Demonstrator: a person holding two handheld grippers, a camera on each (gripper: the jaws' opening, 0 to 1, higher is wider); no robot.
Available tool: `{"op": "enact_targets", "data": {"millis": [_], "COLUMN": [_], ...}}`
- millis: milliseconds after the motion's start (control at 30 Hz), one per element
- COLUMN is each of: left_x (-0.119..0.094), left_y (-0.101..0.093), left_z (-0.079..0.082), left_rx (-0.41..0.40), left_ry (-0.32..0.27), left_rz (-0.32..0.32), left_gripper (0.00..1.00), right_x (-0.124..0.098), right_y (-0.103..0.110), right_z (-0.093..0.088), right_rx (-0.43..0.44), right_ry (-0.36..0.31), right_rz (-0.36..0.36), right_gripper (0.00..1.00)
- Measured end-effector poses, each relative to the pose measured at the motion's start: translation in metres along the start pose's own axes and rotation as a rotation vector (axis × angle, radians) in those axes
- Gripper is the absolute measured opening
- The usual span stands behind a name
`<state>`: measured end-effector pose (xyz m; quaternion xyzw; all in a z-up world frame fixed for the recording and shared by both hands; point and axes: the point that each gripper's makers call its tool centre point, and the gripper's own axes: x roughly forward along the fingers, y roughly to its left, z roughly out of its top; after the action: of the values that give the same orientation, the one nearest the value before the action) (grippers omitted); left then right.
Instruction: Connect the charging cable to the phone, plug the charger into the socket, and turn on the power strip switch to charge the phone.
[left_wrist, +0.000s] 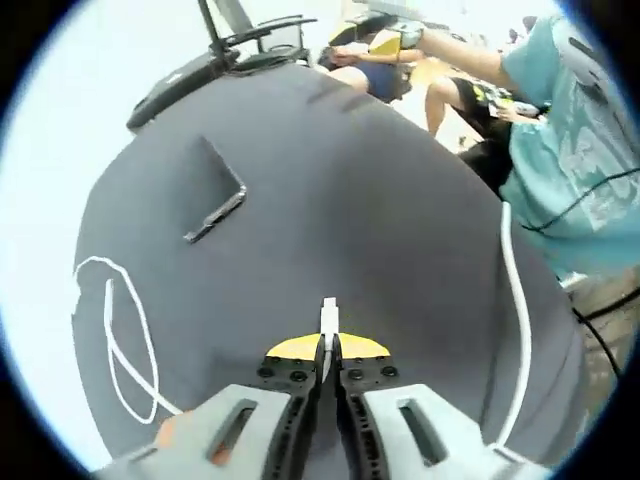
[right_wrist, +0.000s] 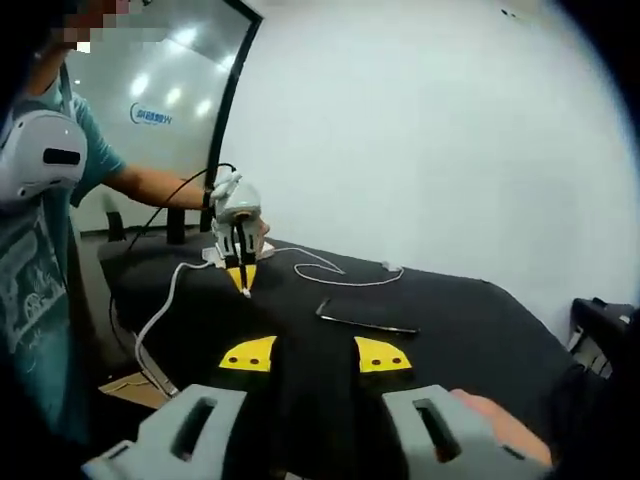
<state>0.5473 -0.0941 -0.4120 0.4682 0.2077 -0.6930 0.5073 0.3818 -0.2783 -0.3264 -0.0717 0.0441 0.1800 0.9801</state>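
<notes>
The left gripper (left_wrist: 328, 345) was clenched on the white plug (left_wrist: 328, 318) of the cable (left_wrist: 122, 340), above the dark table (left_wrist: 380, 220). The phone (left_wrist: 215, 205) lay flat ahead and to the plug's left, well apart, its long axis slanting away from the jaws. The left gripper looked the nearer of the two. The right gripper (right_wrist: 315, 355) hovered released, jaws wide, holding nothing. No container was on the table, and no socket or strip could be made out.
</notes>
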Motion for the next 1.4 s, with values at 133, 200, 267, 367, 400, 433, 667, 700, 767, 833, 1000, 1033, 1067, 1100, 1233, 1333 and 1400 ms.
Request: {"op": "enact_targets", "data": {"millis": [133, 200, 267, 367, 400, 433, 667, 700, 767, 833, 1000, 1033, 1067, 1100, 1233, 1333, 1400], "left_x": [-0.003, -0.005, -0.006, -0.003, -0.002, -0.002, 0.005, 0.009, 0.013, 0.018, 0.028, 0.029, 0.03, 0.031, 0.038, 0.041, 0.042], "left_y": [0.014, 0.024, 0.029, 0.029, 0.031, 0.032, 0.039, 0.041, 0.043, 0.046, 0.052, 0.052, 0.056, 0.057, 0.059, 0.061, 0.06], "left_z": [0.01, 0.013, 0.016, 0.019, 0.019, 0.019, 0.035, 0.038, 0.039, 0.042, 0.05, 0.05, 0.05, 0.051, 0.055, 0.058, 0.059], "left_rx": [-0.113, -0.162, -0.197, -0.211, -0.221, -0.235, -0.321, -0.331, -0.348, -0.353, -0.381, -0.382, -0.385, -0.384, -0.382, -0.393, -0.397], "left_ry": [-0.038, -0.049, -0.042, -0.024, -0.015, -0.01, -0.007, 0.0, 0.013, 0.034, 0.045, 0.048, 0.058, 0.062, 0.077, 0.075, 0.078], "left_rz": [0.102, 0.149, 0.192, 0.216, 0.228, 0.241, 0.292, 0.293, 0.296, 0.307, 0.311, 0.311, 0.309, 0.309, 0.311, 0.317, 0.322], "left_gripper": [0.02, 0.02, 0.02, 0.02, 0.02, 0.02, 0.02, 0.02, 0.02, 0.02, 0.02, 0.02, 0.02, 0.02, 0.02, 0.02, 0.02], "right_x": [0.005, 0.008, 0.012, 0.019, 0.021, 0.024, 0.069, 0.079, 0.091, 0.104, 0.124, 0.126, 0.129, 0.131, 0.138, 0.14, 0.141], "right_y": [-0.009, -0.017, -0.027, -0.043, -0.047, -0.051, -0.073, -0.075, -0.079, -0.085, -0.103, -0.105, -0.107, -0.109, -0.106, -0.103, -0.102], "right_z": [-0.002, -0.001, 0.003, 0.006, 0.007, 0.008, -0.004, -0.007, -0.011, -0.017, -0.026, -0.027, -0.029, -0.031, -0.036, -0.039, -0.039], "right_rx": [0.007, 0.023, 0.052, 0.07, 0.076, 0.081, 0.114, 0.129, 0.141, 0.156, 0.179, 0.18, 0.183, 0.196, 0.215, 0.198, 0.196], "right_ry": [-0.01, -0.029, -0.051, -0.069, -0.071, -0.076, -0.042, -0.041, -0.037, -0.023, -0.031, -0.032, -0.032, -0.03, -0.018, 0.0, 0.007], "right_rz": [-0.007, -0.017, -0.027, -0.029, -0.025, -0.015, 0.093, 0.117, 0.135, 0.14, 0.122, 0.119, 0.119, 0.131, 0.151, 0.162, 0.169], "right_gripper": [0.26, 0.27, 0.29, 0.36, 0.38, 0.43, 0.83, 0.87, 0.93, 0.93, 0.93, 0.93, 0.93, 0.93, 0.93, 0.93, 0.93]}}
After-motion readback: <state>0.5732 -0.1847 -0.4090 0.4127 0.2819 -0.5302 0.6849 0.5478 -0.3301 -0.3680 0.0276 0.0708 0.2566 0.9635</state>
